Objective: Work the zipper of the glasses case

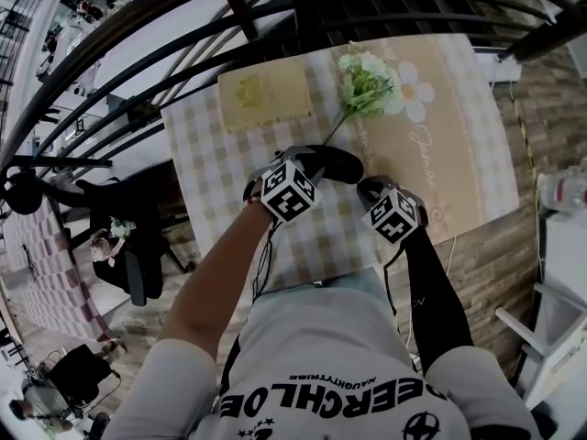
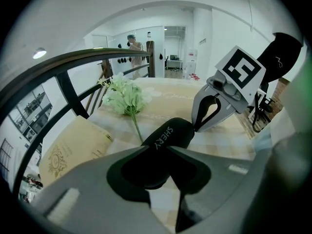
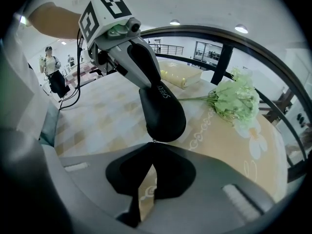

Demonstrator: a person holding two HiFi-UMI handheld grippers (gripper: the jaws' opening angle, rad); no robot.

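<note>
place: open indoor hall | signs: black railing (image 1: 303,7), ceiling lights (image 3: 241,29)

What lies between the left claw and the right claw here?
The black glasses case: the left claw grips one end, the right claw pinches the zipper pull at the other. Head view and both gripper views show it.

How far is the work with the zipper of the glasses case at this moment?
Done: the left gripper clamps one end of the black glasses case. In hand: the right gripper is shut at the other end, apparently on the zipper pull. Left: drawing the pull along the zipper; no open gap shows in the case yet.
</note>
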